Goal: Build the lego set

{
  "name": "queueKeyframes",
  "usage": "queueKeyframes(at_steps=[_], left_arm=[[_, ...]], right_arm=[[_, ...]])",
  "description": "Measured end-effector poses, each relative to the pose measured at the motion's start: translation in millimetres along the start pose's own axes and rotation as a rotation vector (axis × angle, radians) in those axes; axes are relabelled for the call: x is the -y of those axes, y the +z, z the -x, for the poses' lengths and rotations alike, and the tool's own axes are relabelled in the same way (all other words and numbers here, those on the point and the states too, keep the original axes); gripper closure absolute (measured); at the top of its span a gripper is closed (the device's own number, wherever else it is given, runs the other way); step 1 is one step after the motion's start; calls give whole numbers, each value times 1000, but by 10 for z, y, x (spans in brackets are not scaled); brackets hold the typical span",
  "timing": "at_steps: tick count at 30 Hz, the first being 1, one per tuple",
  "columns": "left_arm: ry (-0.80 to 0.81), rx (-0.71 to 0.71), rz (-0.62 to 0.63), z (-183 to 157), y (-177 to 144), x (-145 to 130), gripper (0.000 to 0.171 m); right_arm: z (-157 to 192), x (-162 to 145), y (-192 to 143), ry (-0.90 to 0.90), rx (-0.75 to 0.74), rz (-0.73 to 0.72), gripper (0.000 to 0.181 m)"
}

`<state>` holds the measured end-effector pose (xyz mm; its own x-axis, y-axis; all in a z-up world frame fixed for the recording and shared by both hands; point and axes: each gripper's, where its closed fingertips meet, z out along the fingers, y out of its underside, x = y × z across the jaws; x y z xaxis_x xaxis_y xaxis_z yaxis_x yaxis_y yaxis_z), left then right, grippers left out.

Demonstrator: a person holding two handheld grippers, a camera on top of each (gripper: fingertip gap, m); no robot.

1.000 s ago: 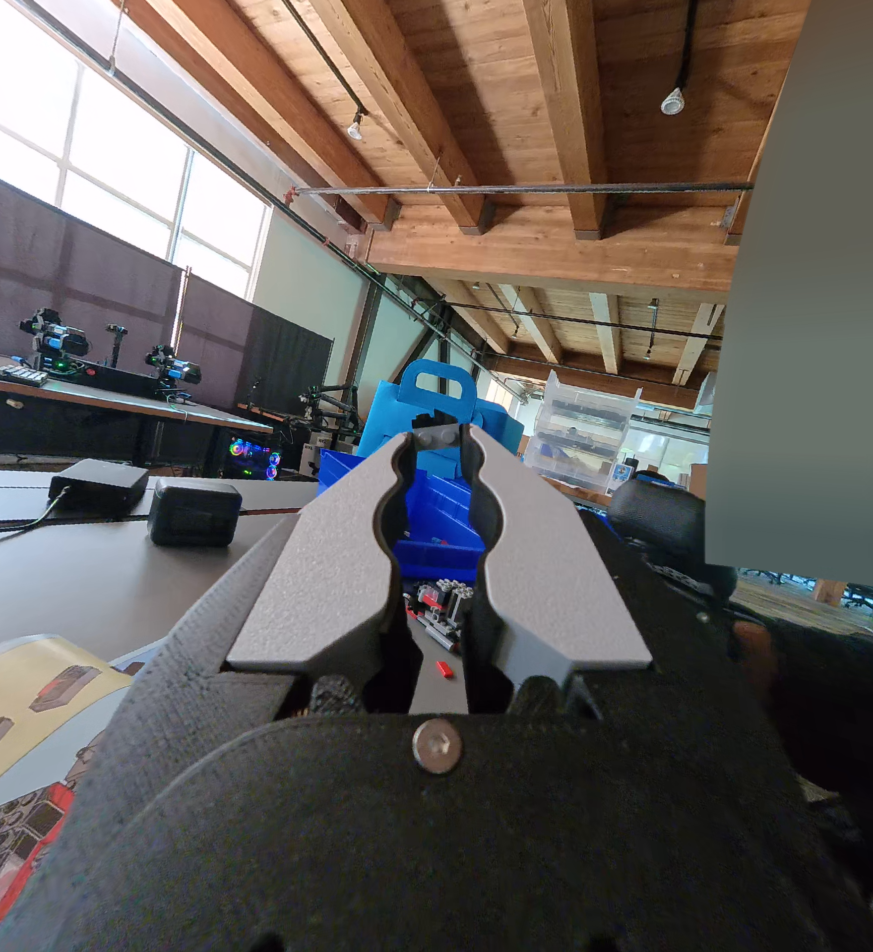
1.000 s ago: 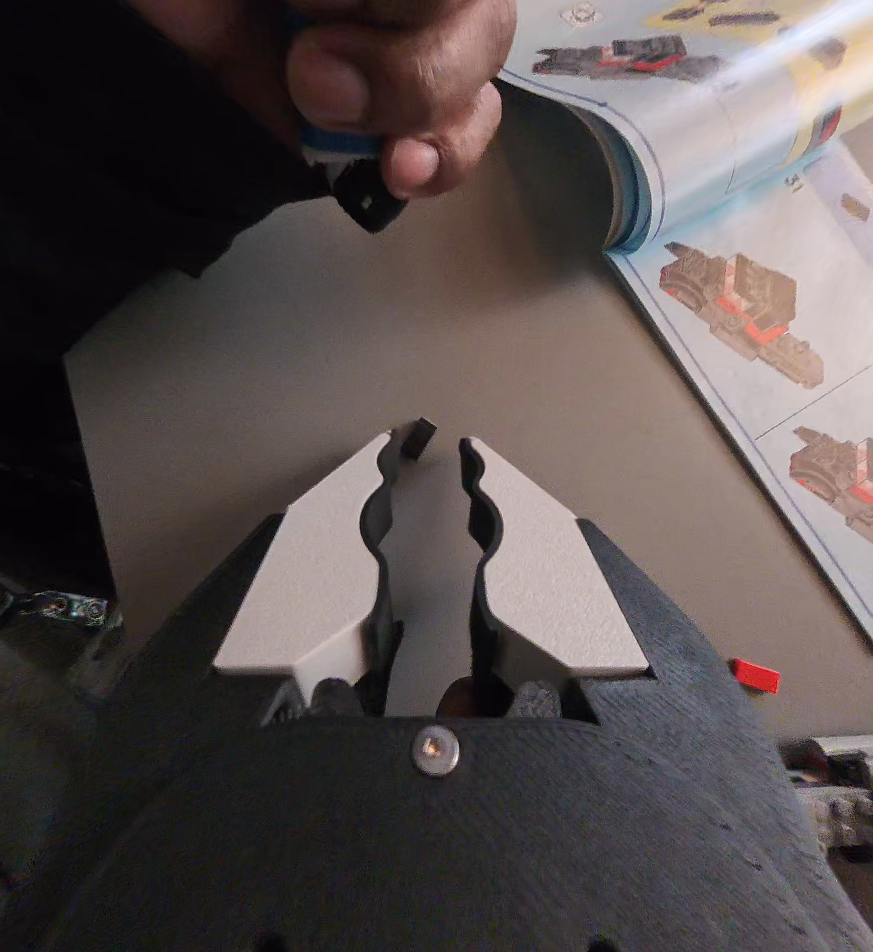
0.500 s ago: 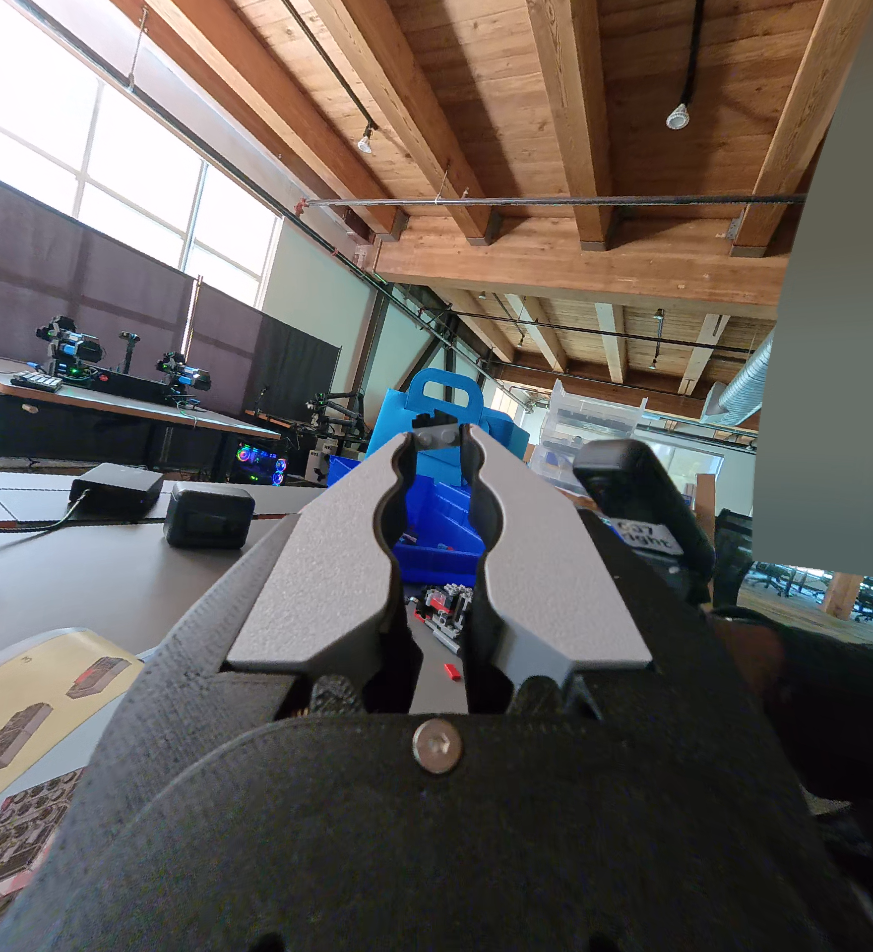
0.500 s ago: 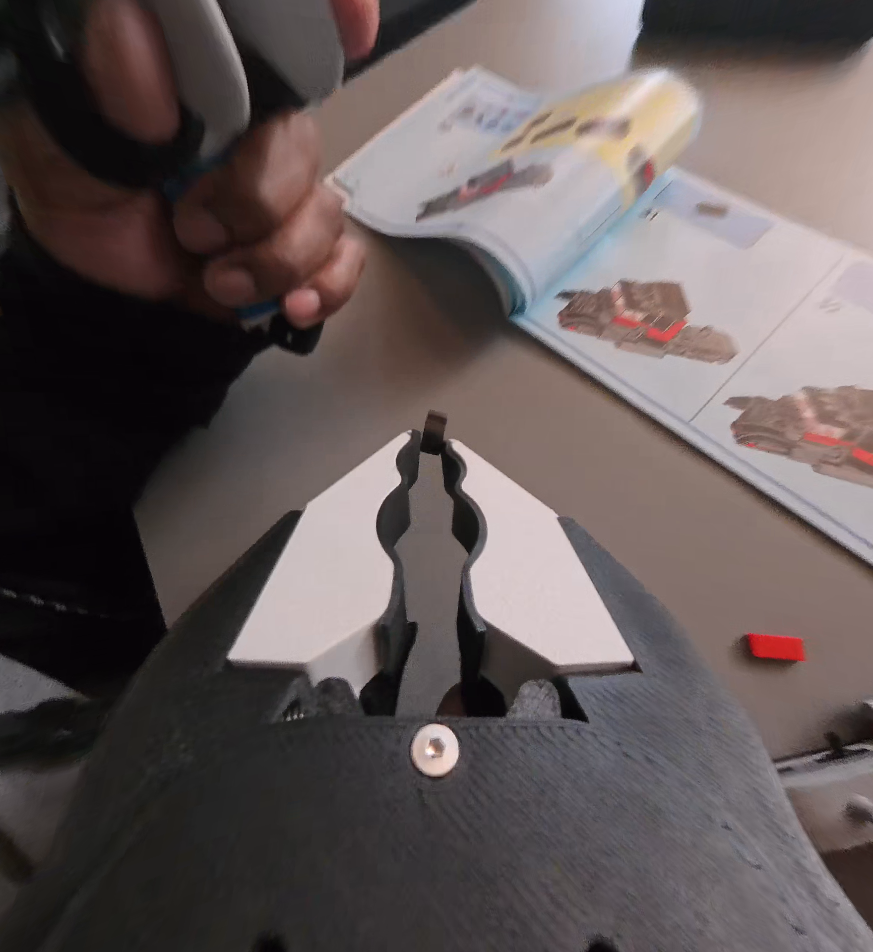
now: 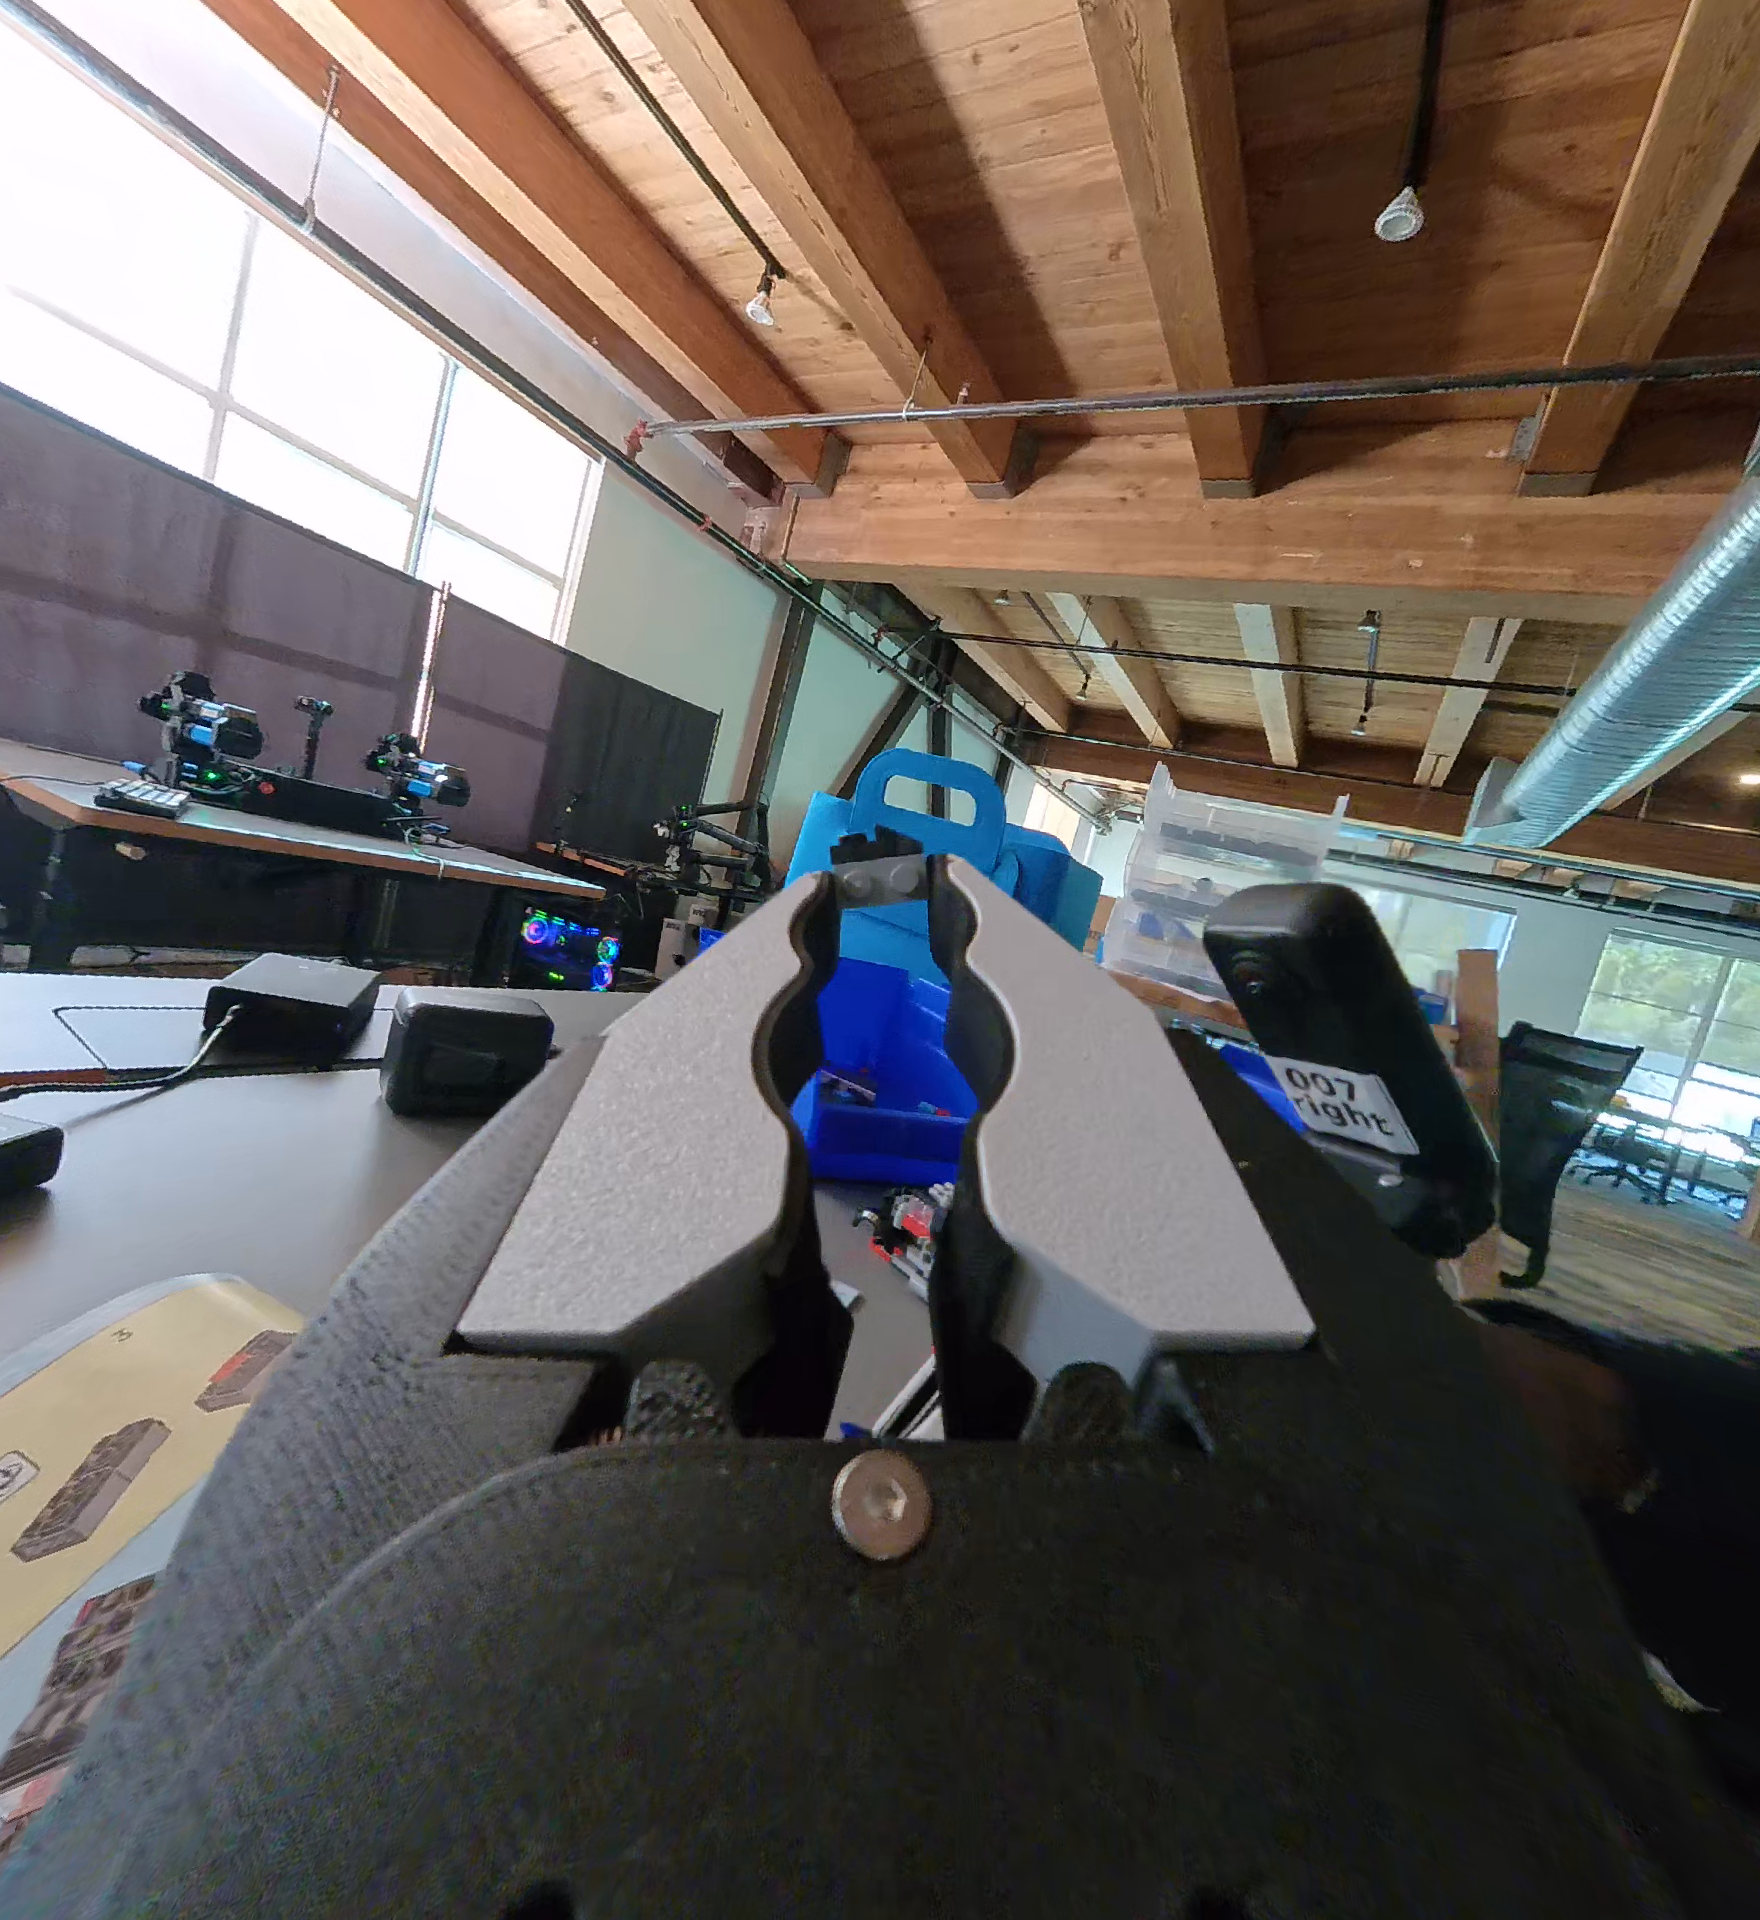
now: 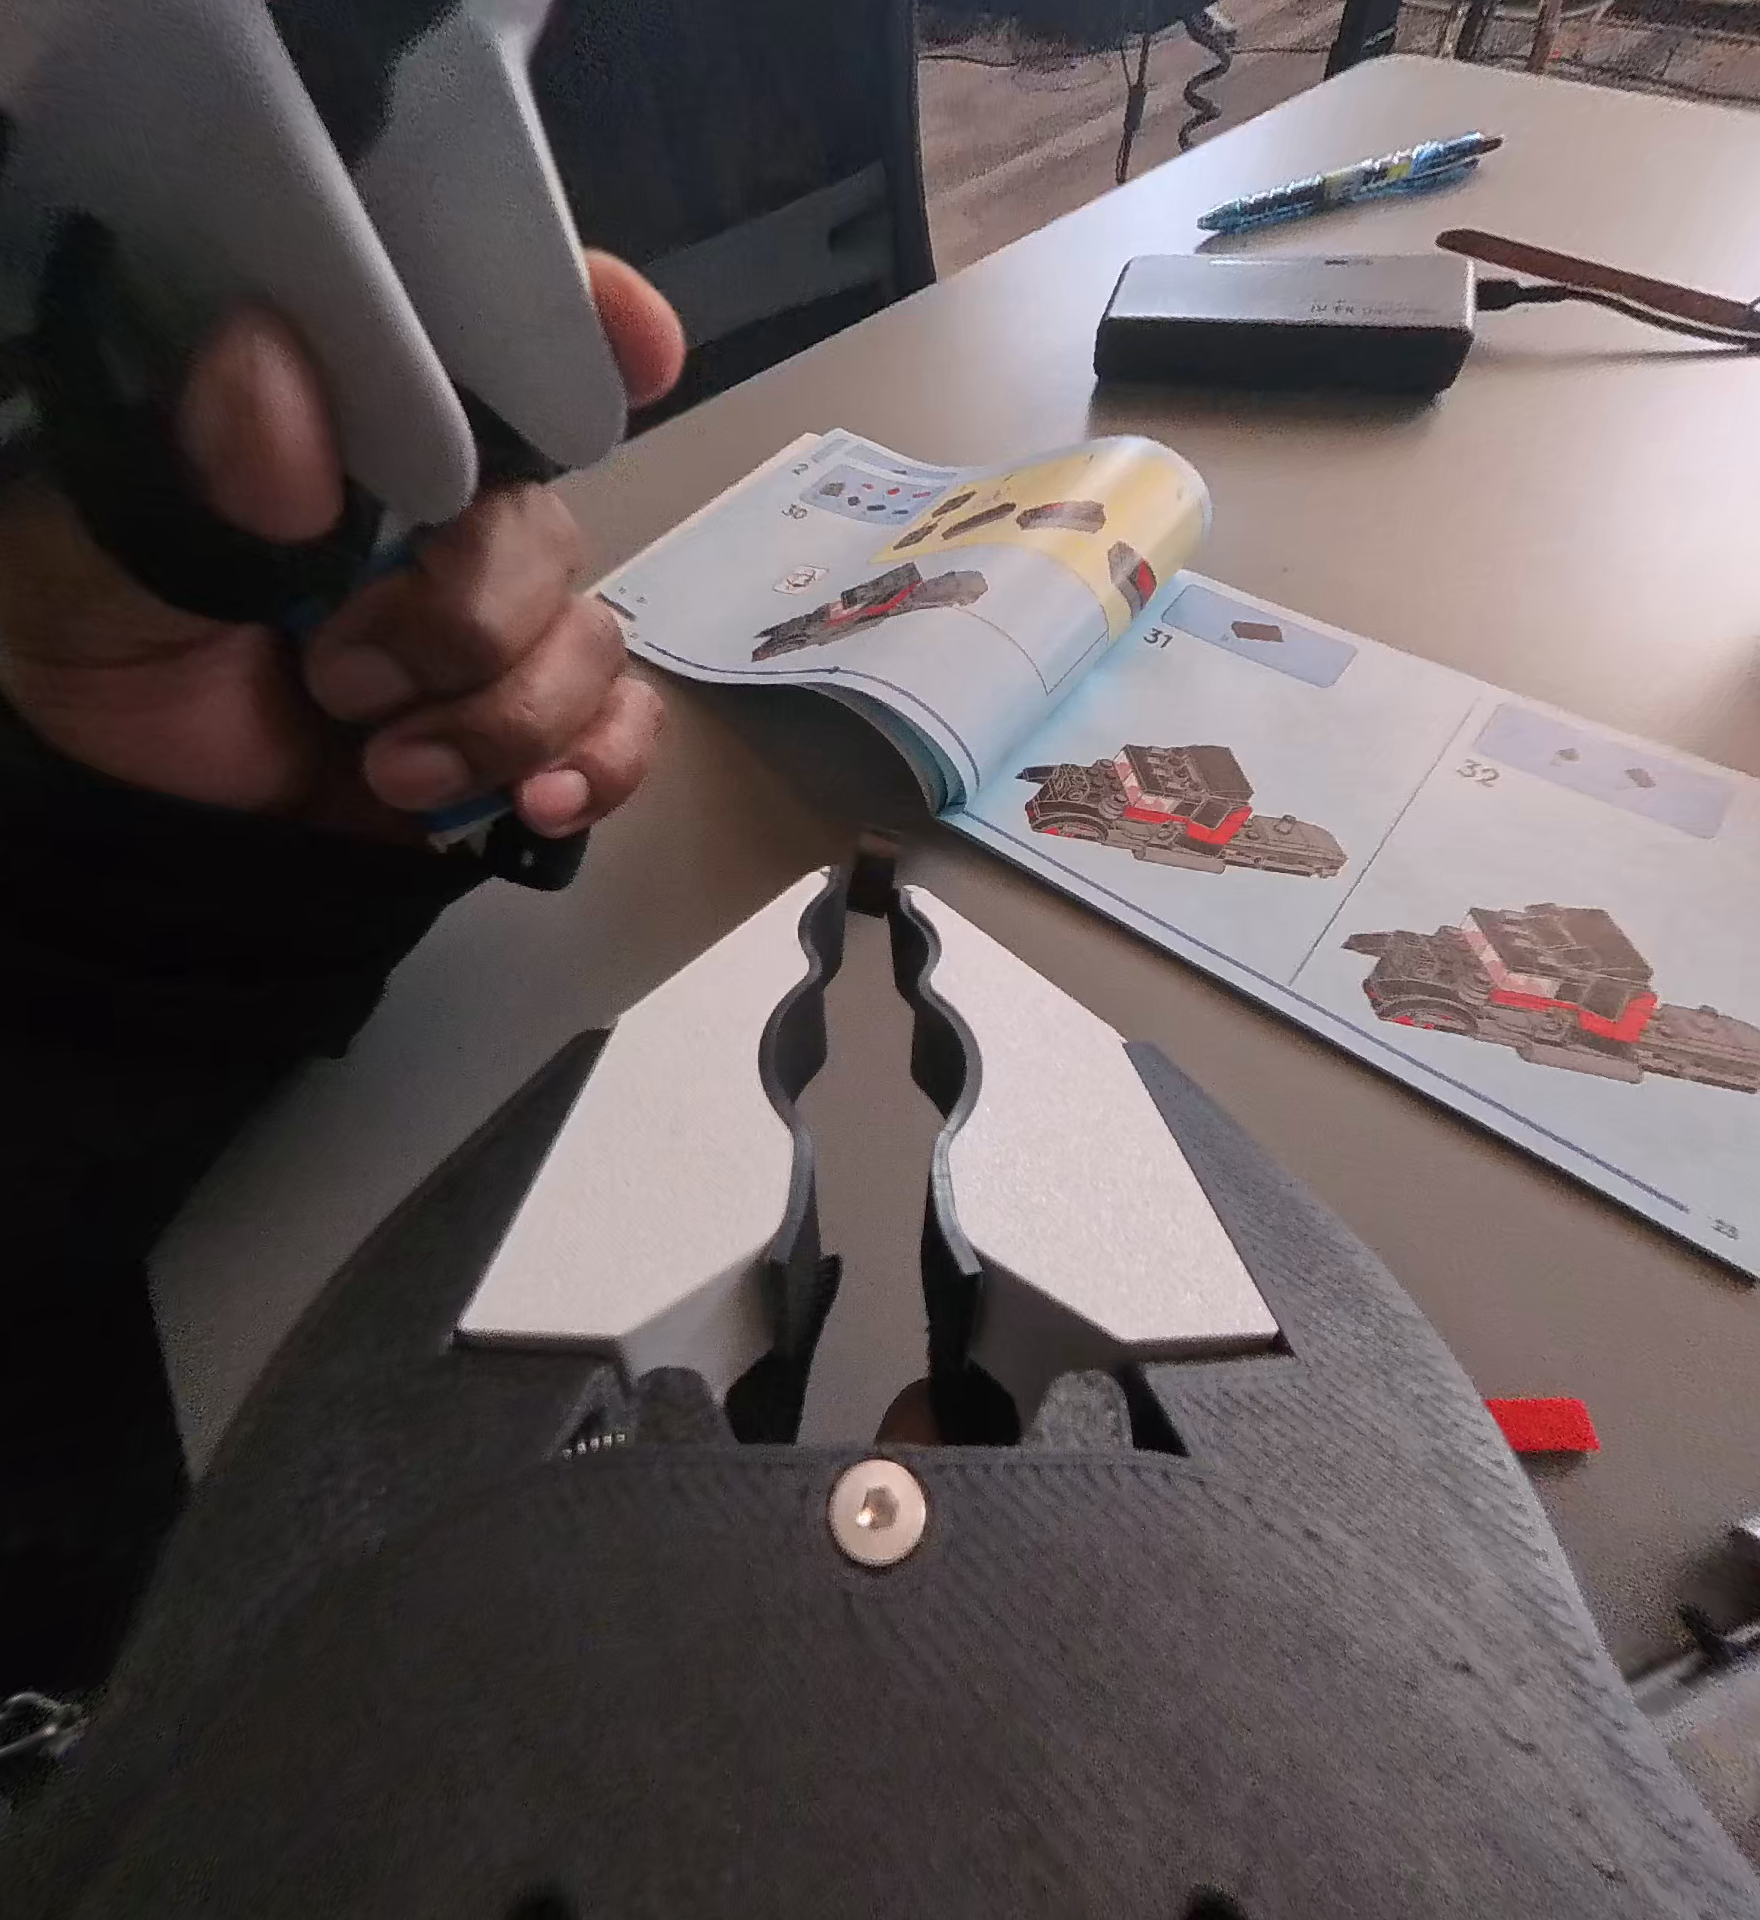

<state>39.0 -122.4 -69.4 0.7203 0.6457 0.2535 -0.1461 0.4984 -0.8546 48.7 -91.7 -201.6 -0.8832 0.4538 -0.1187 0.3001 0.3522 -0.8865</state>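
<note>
My left gripper [image 5: 884, 883] is shut on a small grey studded lego plate [image 5: 886, 876] with a black piece on top, held up above the table. My right gripper [image 6: 871, 888] is shut on a small dark lego piece [image 6: 874, 871], held above the table near the open instruction booklet [image 6: 1219, 831]. A partly built grey and red lego model [image 5: 907, 1216] lies on the table beyond the left jaws. The right gripper's black camera body [image 5: 1343, 1060] shows at the right of the left wrist view. A hand [image 6: 388, 665] holding the left gripper's handle fills the right wrist view's upper left.
Blue bins [image 5: 886, 1049] with loose pieces stand behind the model. A red tile [image 6: 1541, 1423] lies on the table at right. A black power bank [image 6: 1281, 322], a strap and a blue pen [image 6: 1343, 182] lie beyond the booklet. Two black boxes [image 5: 377, 1029] sit left on the table. The grippers' ends are close to 12 cm from one another. The left gripper is farther from the red tile [image 6: 1541, 1423], some 25 cm, than the right, some 15 cm.
My right gripper closed on the small dark piece and lifted, tilting up toward the booklet. The left gripper kept its grey plate and swung slightly right, bringing the right gripper's camera into view.
</note>
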Motion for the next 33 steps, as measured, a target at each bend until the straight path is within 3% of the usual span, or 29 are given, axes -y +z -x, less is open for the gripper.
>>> queueKeyframes(at_steps=[8,16,27,33], left_arm=[[26,20,-10,39,-62,56,154],[-8,-6,-17,12,-70,65,155],[-1,12,-27,35,-69,74,154],[20,25,-22,44,-67,66,154]], right_arm=[[33,-37,205,-20,-22,12,173],[-55,17,114,-17,-73,-11,173],[-211,943,-437,-131,-121,-137,173],[-133,1370,-543,-159,-77,-182,173]])
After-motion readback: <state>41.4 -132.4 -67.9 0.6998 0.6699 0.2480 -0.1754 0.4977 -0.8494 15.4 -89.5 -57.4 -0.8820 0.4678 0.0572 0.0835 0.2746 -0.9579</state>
